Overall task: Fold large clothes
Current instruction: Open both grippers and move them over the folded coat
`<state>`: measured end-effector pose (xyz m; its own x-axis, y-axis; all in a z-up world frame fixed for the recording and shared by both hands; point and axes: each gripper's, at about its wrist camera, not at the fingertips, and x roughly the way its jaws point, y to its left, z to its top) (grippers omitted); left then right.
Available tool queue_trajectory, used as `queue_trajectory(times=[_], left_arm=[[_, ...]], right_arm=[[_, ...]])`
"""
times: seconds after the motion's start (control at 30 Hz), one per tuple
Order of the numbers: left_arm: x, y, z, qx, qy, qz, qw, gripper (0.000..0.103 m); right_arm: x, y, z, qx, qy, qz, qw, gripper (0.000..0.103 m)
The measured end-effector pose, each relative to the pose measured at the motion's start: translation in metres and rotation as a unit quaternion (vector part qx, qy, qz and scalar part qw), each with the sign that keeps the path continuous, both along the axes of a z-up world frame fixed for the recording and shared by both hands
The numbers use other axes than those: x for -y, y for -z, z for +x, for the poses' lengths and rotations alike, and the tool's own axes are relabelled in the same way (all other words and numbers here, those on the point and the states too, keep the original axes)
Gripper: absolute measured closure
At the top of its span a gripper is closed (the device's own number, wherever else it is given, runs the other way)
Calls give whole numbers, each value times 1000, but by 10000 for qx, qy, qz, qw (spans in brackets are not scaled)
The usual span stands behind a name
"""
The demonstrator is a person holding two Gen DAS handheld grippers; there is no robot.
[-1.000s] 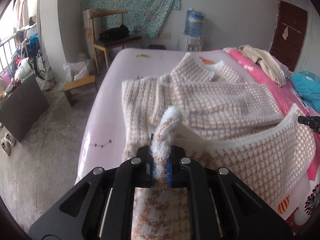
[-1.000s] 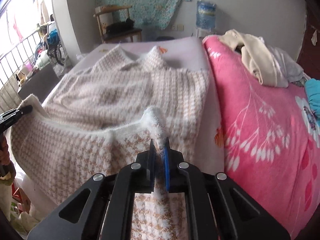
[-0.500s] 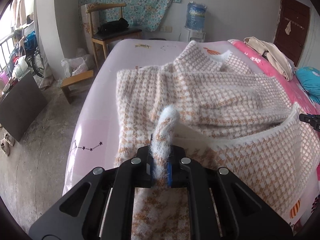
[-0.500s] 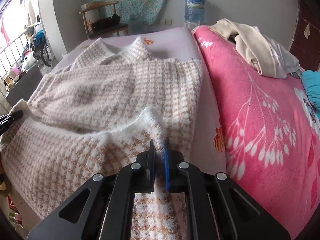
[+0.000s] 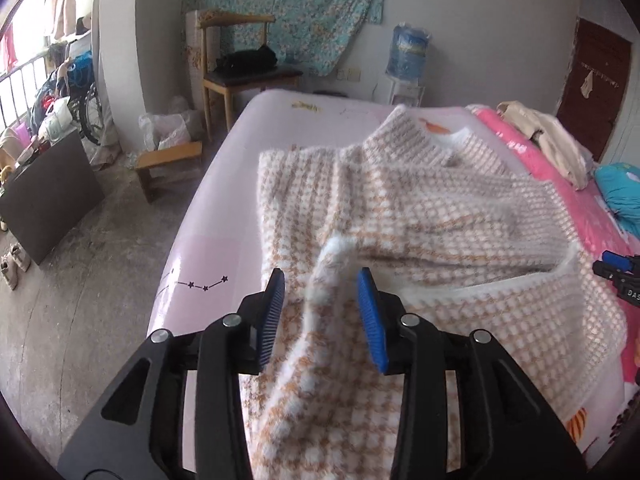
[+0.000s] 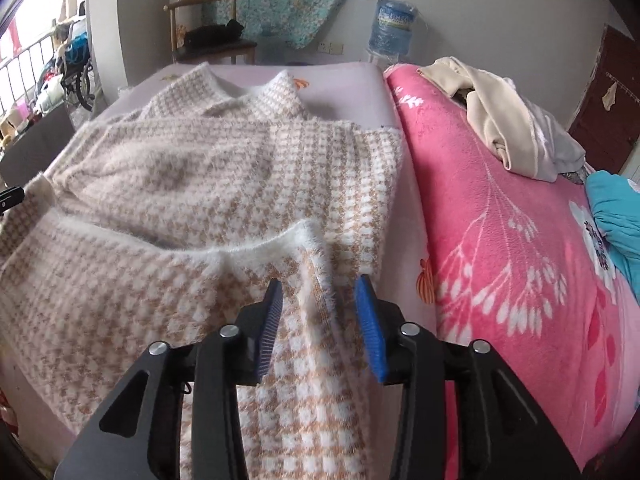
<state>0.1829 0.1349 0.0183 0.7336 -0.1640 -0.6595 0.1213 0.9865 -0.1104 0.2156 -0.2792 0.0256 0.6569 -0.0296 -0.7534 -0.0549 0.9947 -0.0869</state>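
A: Starting at the left: what is the left gripper doing?

B: Its jaws have just been opening. The blue pads stand apart, and the white-edged corner of the sweater sits loose between them at about 12 o'clock from the fingertips. Released, I'd say; neither pad presses on the knit.

A: And the garment itself?

B: It lies on the pale pink sheet of the bed, collar at the far end near 12 o'clock, with the near hem brought up over the body so its fuzzy white edge runs across from 9 to 3 o'clock.

A: The right side?

B: Much the same. The right gripper has just been opening too, with the other hem corner of the sweater slack between its pads, untouched as far as I can see. The pink floral blanket lies at 3 o'clock, with a heap of cream clothes on it towards 1 o'clock.

A: So which step is this?

B: My reading: the bottom-up fold has been laid and both corners are being let go. Next, both tools must draw back without snagging the fluffy pile, then take a fresh hold for a further fold.

A: Any writing?

B: The water bottle at the far wall carries a label, too small to read. The letters on the other gripper's tip at the left view's edge are cut off.
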Motion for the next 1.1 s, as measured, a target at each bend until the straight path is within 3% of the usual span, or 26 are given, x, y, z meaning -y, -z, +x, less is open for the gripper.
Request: queue_trajectory(times=[0.1, 0.23, 0.33, 0.43, 0.63, 0.7, 0.77, 0.83, 0.9, 1.0, 1.1], left_arm=[[18, -12, -21, 88, 727, -407, 9965, 67], [62, 16, -30, -564, 1516, -597, 9850, 67], [82, 52, -34, -1038, 1441, -256, 9838, 64], [79, 50, -35, -1071, 1377, -373, 9840, 65], [92, 20, -28, -493, 1714, -556, 9824, 67], [103, 24, -19, -514, 1808, -601, 9803, 67], [114, 45, -6, -832, 1694, -211, 9818, 64], [113, 53, -4, -816, 1645, -268, 9826, 64], [110, 45, -7, -893, 1634, -278, 9821, 64], [98, 32, -19, -634, 1587, -330, 9847, 65], [91, 49, -8, -918, 1251, -72, 9879, 64]], right_arm=[[-15, -9, -12, 29, -470, 477, 9978, 62], [-51, 12, -15, -433, -1218, 1119, 9853, 63], [-74, 49, -15, -996, -1374, 1005, 9803, 68], [-72, 47, -19, -1069, -1232, 1064, 9809, 70], [-83, 16, -6, -476, -1235, 1191, 9840, 73], [-94, 27, 7, -513, -1295, 1239, 9825, 73], [-100, 51, 18, -770, -1245, 1174, 9822, 73], [-96, 47, 16, -803, -1208, 1262, 9814, 73], [-92, 35, 11, -755, -1094, 1184, 9840, 74], [-73, 21, 0, -465, -755, 861, 9923, 74], [-43, 41, 13, -714, -64, 852, 9938, 74]])
